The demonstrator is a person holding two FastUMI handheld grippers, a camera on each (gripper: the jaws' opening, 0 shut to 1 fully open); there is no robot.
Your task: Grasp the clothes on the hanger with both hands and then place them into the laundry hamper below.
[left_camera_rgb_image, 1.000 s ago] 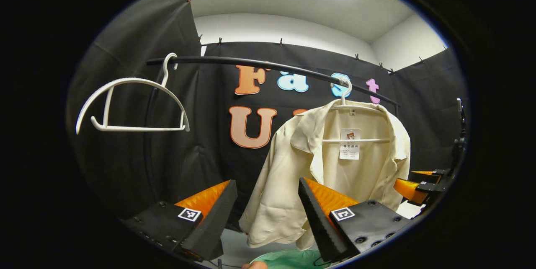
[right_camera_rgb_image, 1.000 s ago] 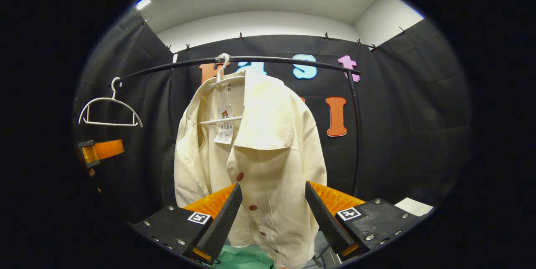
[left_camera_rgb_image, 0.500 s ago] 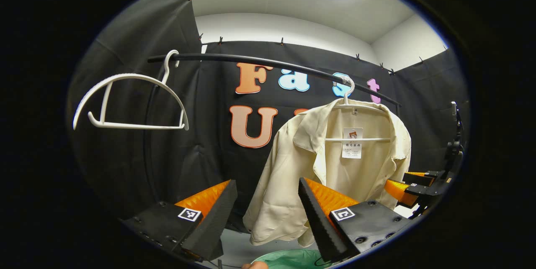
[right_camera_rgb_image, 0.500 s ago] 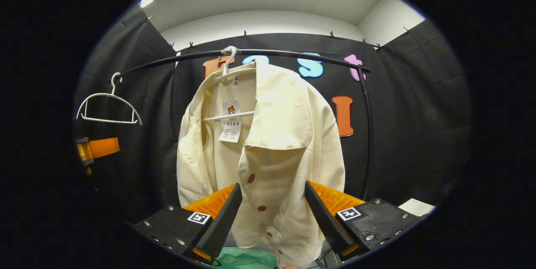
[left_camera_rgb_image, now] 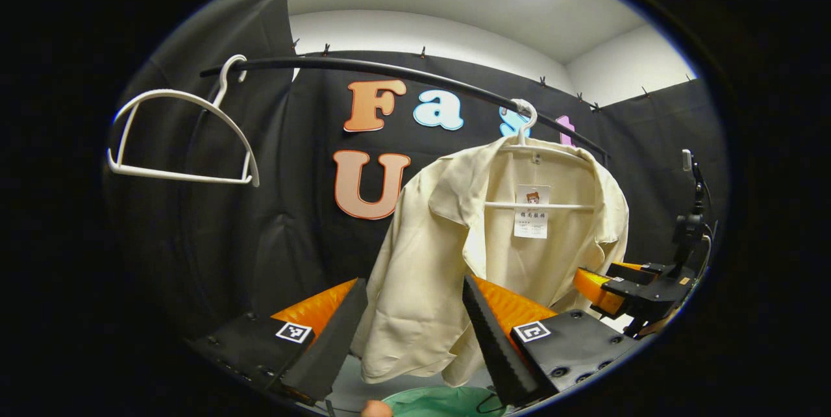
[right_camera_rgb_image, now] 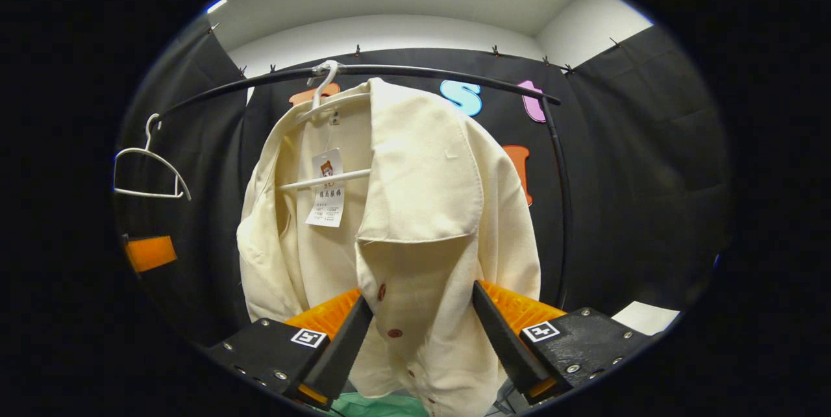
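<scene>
Black cloth walls the booth on all sides under a white ceiling, and a dark rail [left_camera_rgb_image: 415, 76] curves across in front of it. From that rail hangs the cream shirt [right_camera_rgb_image: 415, 222] on a white hanger [right_camera_rgb_image: 324, 89], its long axis vertical, collar at the top and hem at the bottom, its open front turned toward both cameras with a paper tag at the neck. Below the hem shows the rim of the green laundry hamper [left_camera_rgb_image: 441, 401]. Well apart along the rail, an empty white hanger [left_camera_rgb_image: 182, 138] dangles tilted.

In the right gripper view, the right gripper [right_camera_rgb_image: 422, 332] has its fingers spread wide on either side of the shirt's buttoned front edge; whether the pads touch the cloth cannot be told. In the left gripper view, the left gripper [left_camera_rgb_image: 412, 332] is likewise spread wide, holding nothing, with the shirt's sleeve hanging beyond the gap.
</scene>
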